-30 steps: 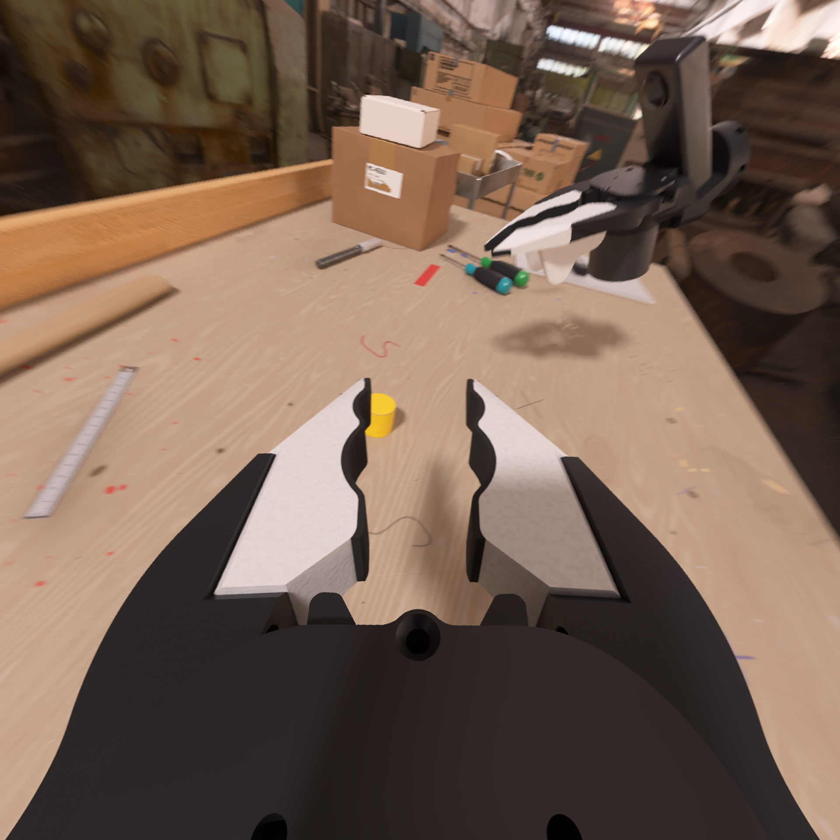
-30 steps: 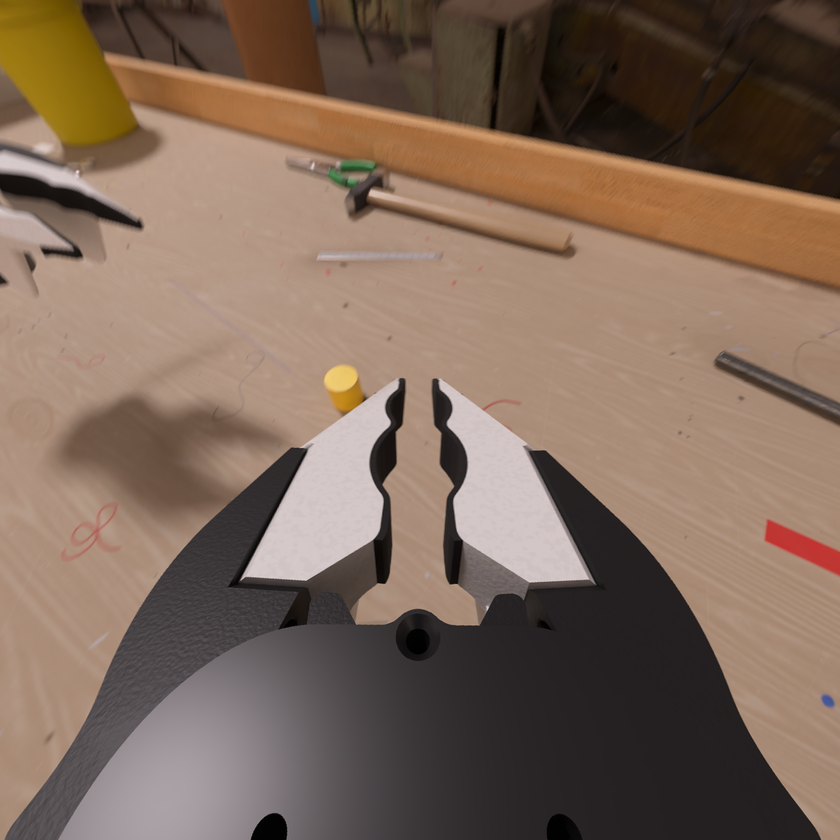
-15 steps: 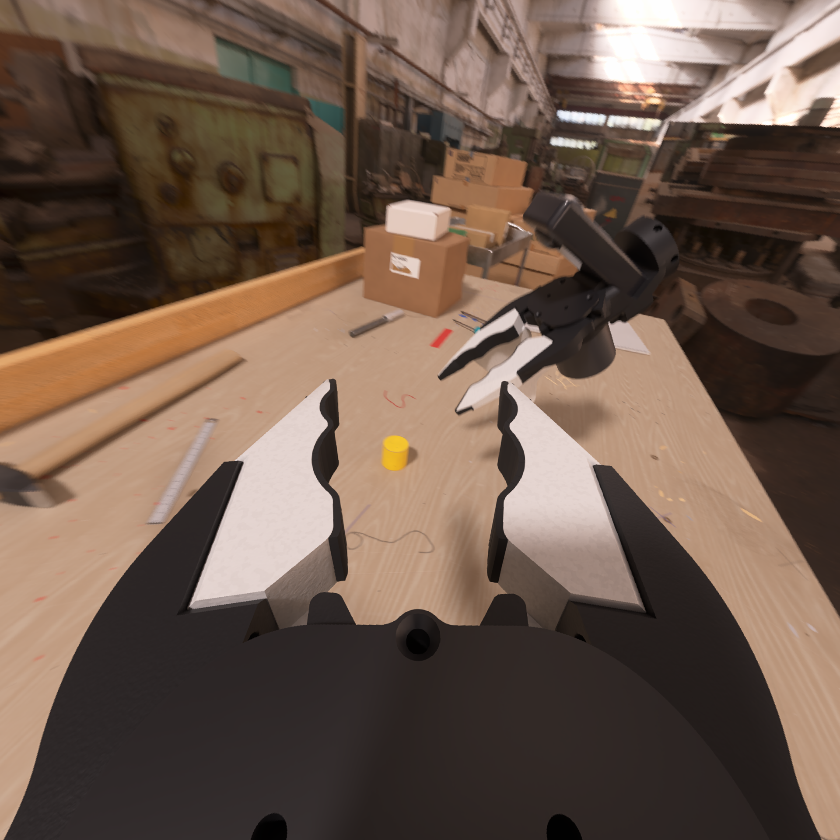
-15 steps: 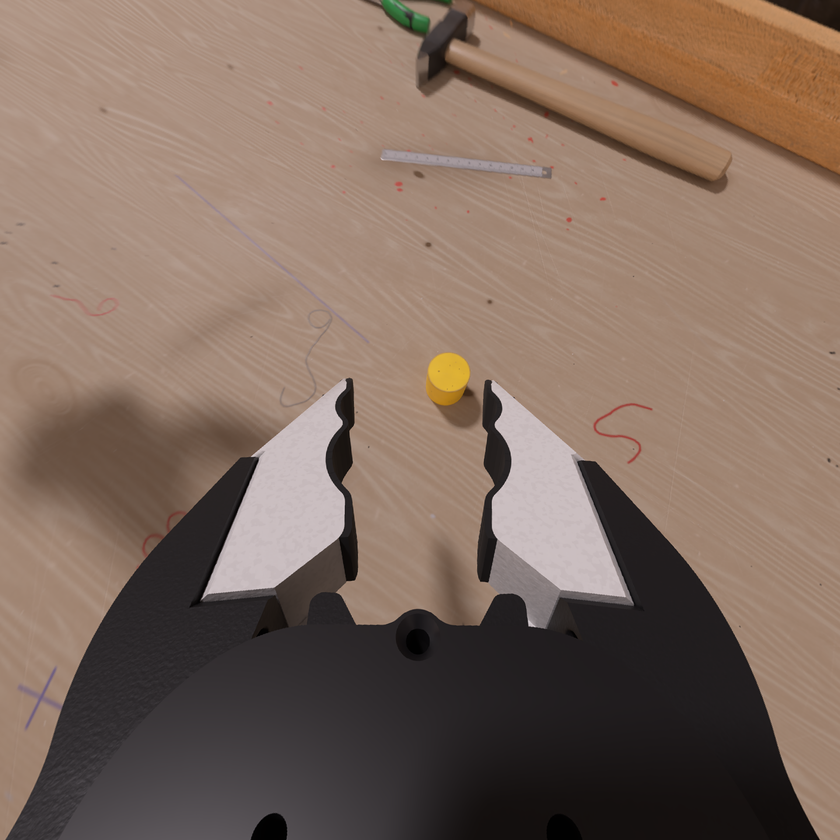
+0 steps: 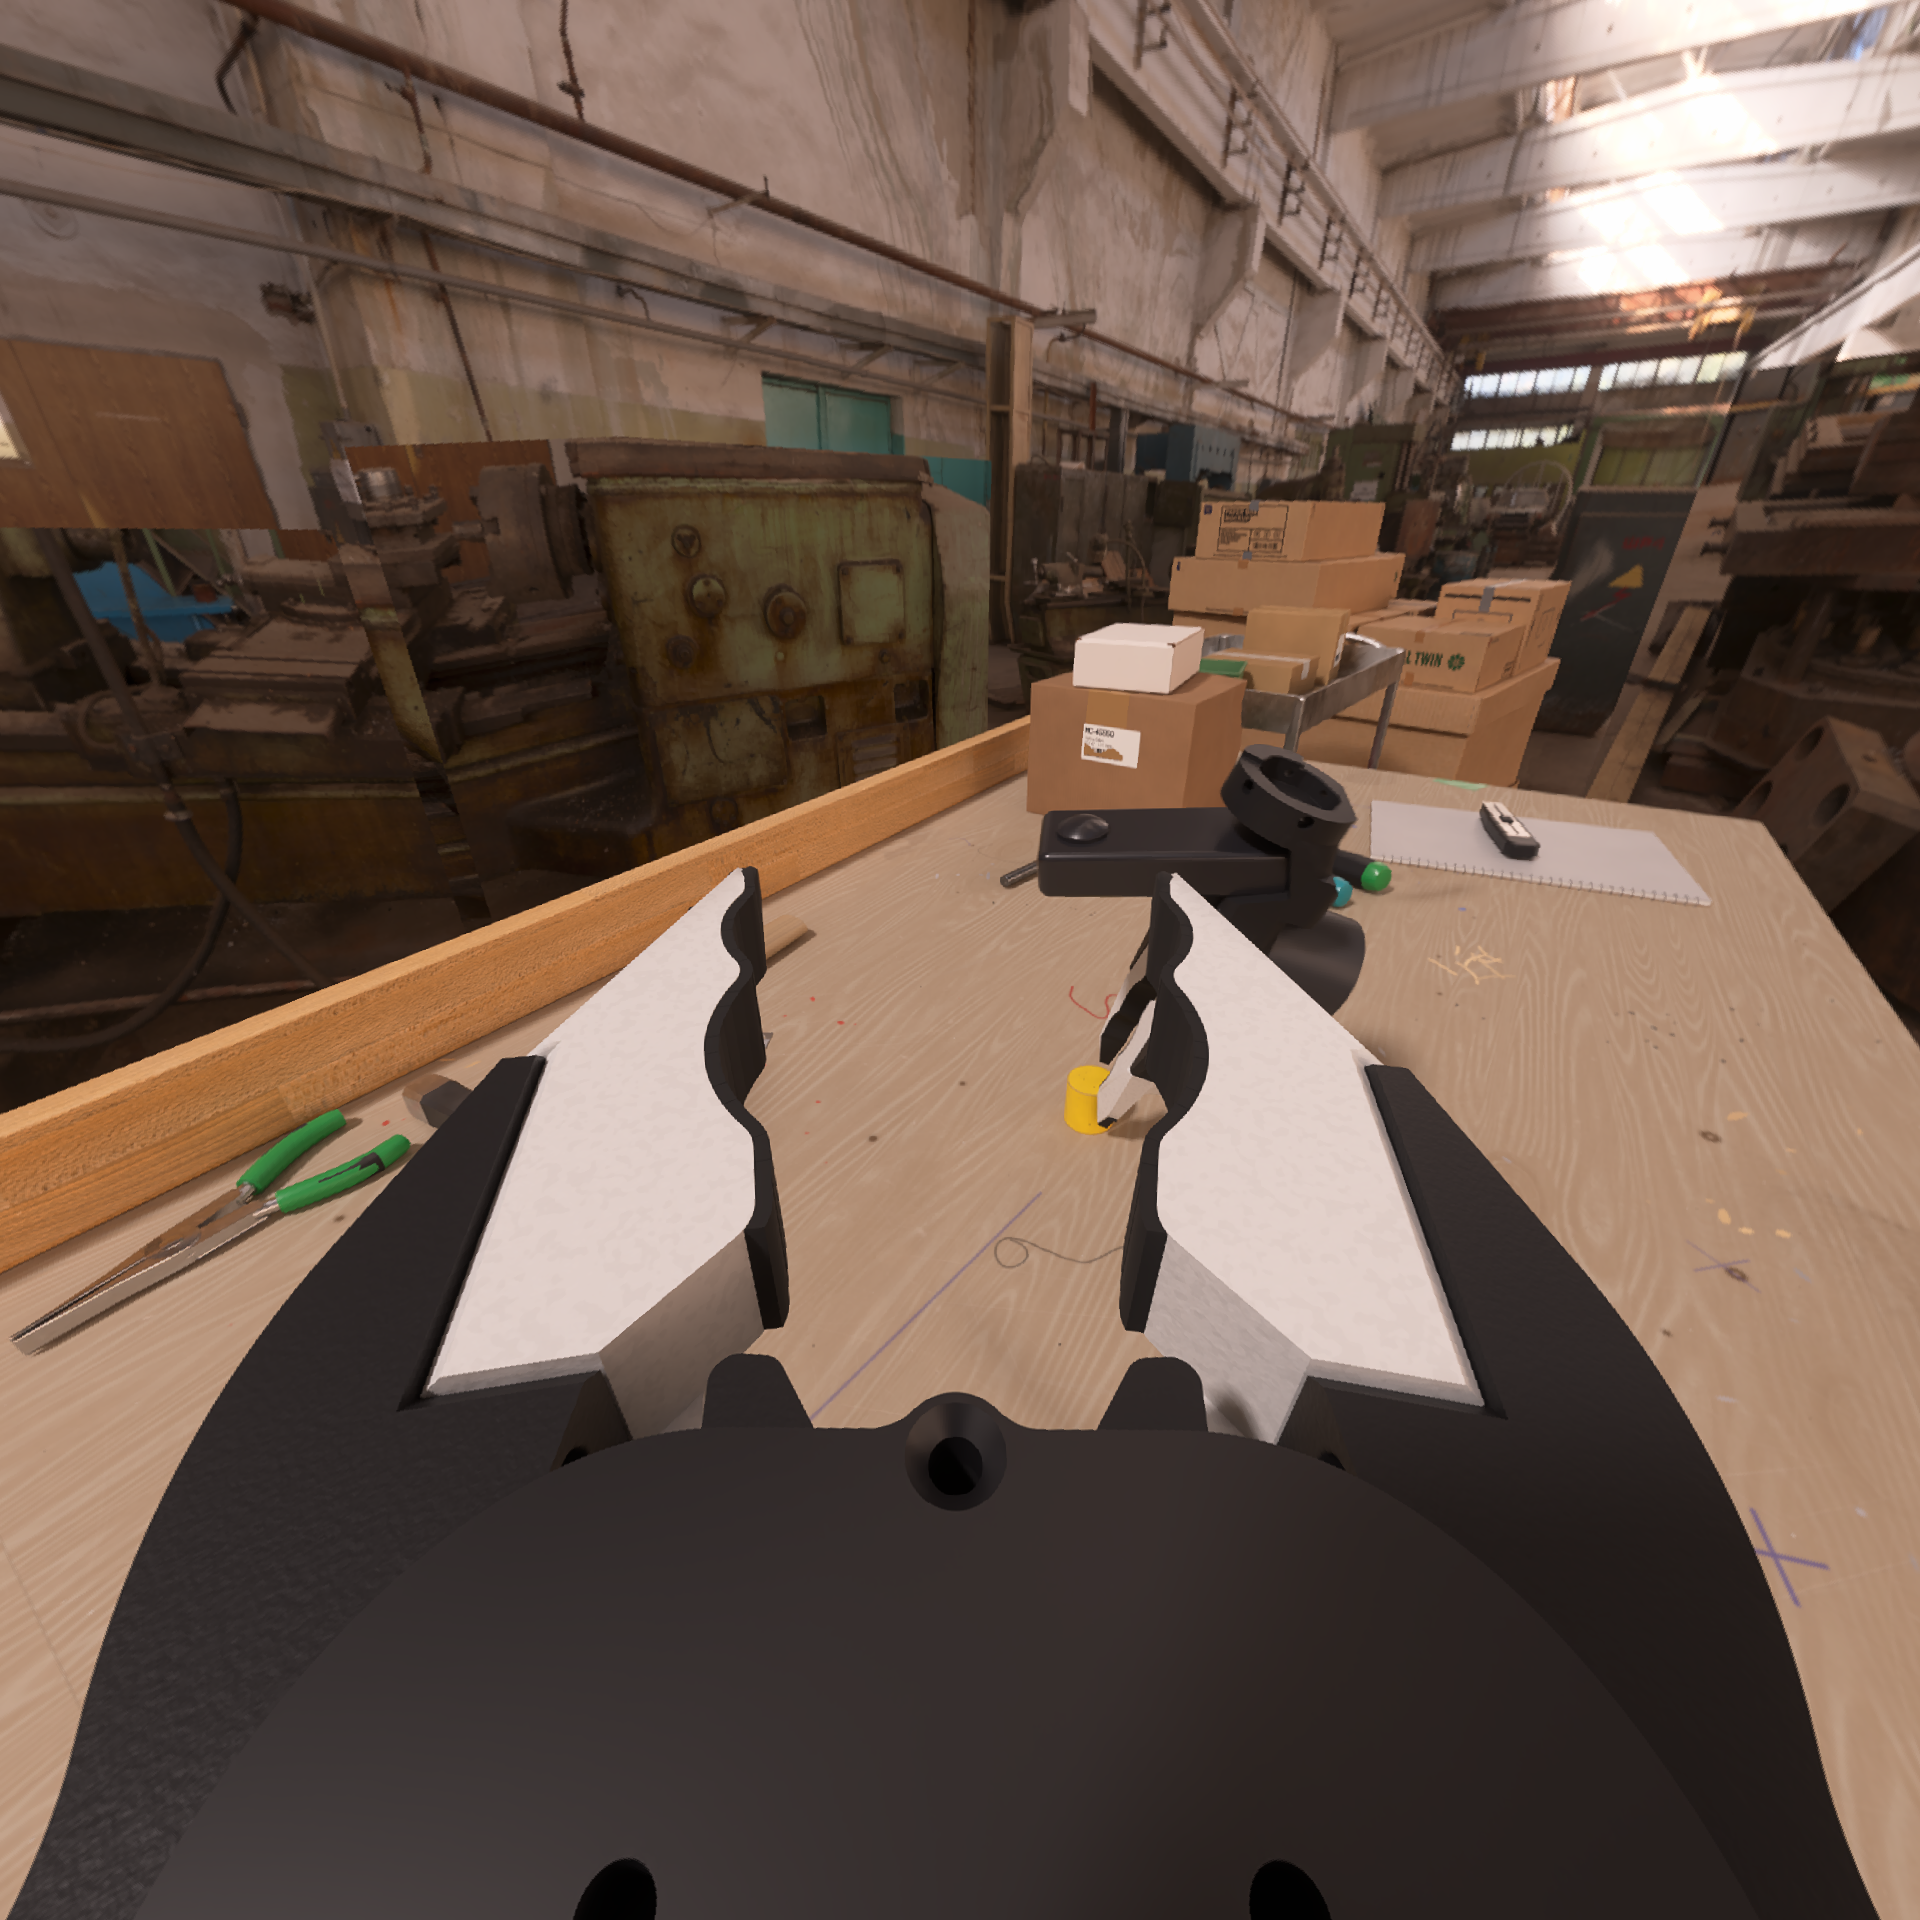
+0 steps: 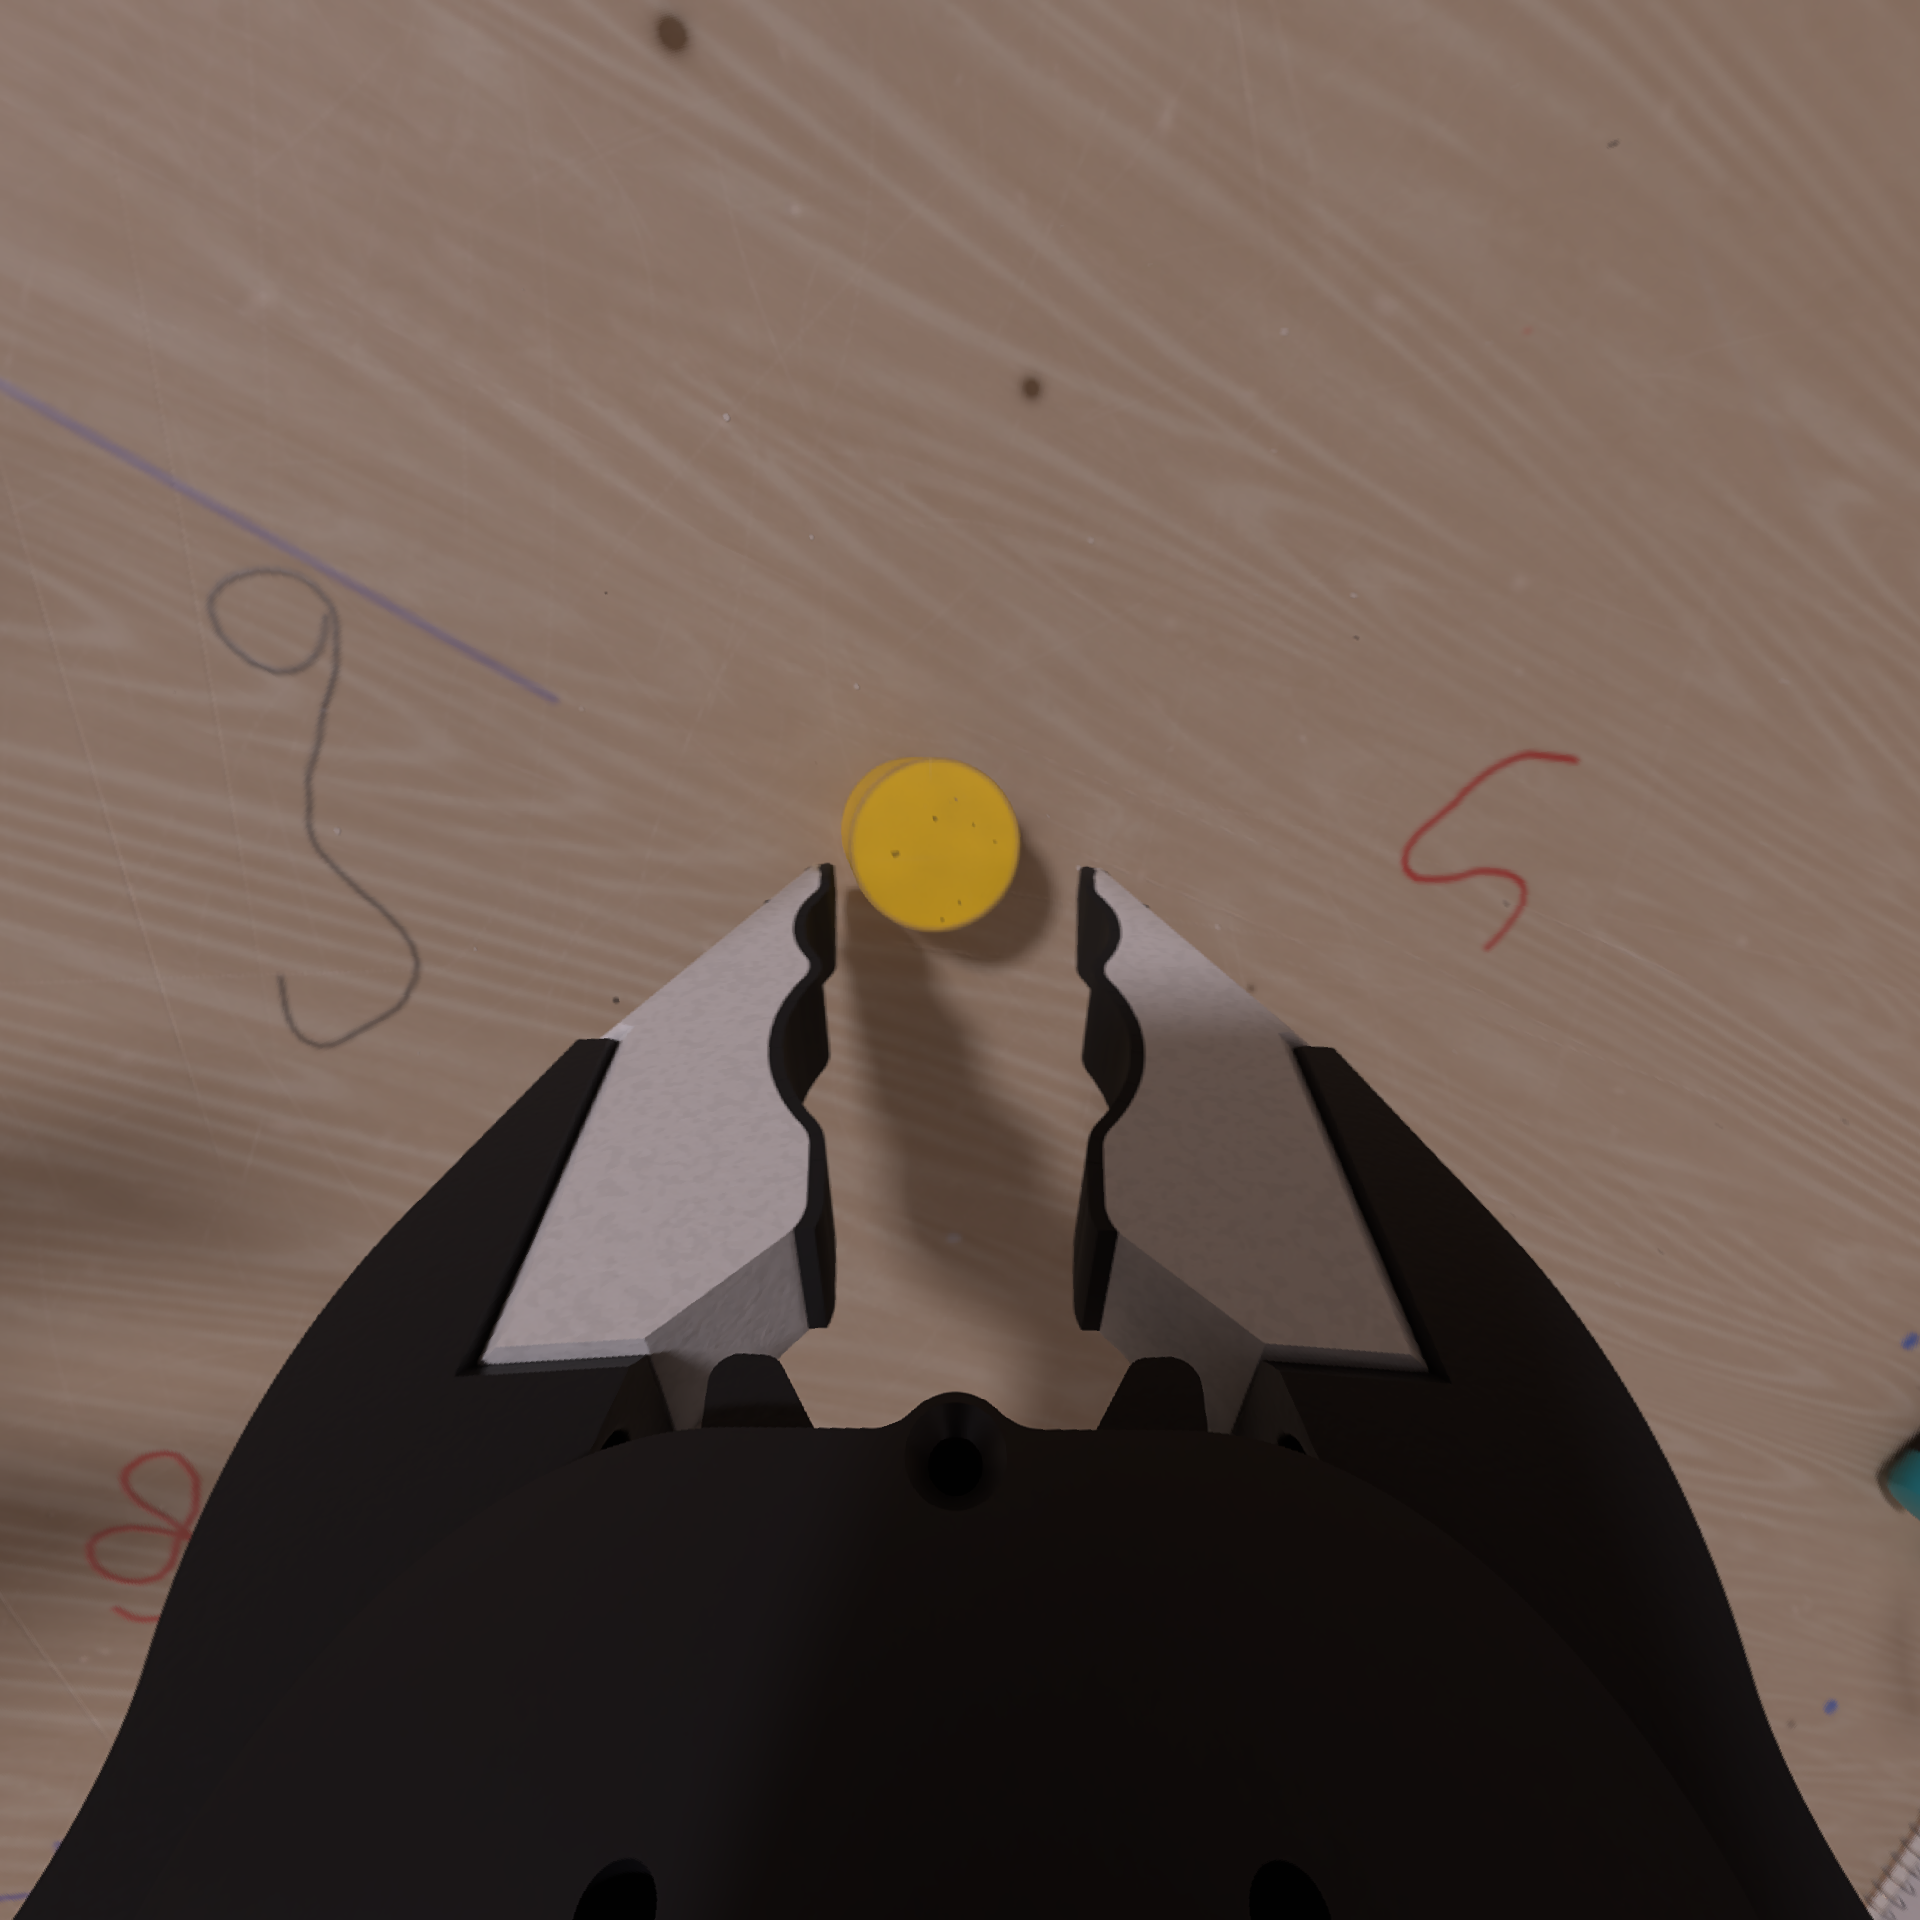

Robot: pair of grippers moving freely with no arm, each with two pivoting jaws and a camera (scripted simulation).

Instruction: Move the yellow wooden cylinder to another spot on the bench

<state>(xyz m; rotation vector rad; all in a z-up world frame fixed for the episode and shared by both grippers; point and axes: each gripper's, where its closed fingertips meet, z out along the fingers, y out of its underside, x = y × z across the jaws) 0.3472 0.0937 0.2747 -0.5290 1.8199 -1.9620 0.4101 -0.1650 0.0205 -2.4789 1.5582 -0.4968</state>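
- Yellow wooden cylinder (image 6: 930,844) is standing upright on the worktop (image 6: 1351,364), between a grey pencil squiggle and a red scribble, and is being viewed almost straight from above by the right hand-held gripper (image 6: 954,871).
- That right hand-held gripper is being held with its jaws parted, nothing between them; the cylinder is sitting just beyond the fingertips (image 6: 816,883), apparently untouched, slightly left of the gap's centre.
- In the left wrist view, the cylinder (image 5: 1086,1098) is being closely approached by one white finger of the right hand-held gripper; contact cannot be judged there.
- The left hand-held gripper (image 5: 956,888) is being kept open and empty, well back from the cylinder.
- For a clean grasp, the cylinder is probably best centred between the jaws first, then straddled by lowering, and only then squeezed.
- A one-sided nudge is being risked otherwise, since such a short round piece would likely tip or roll.
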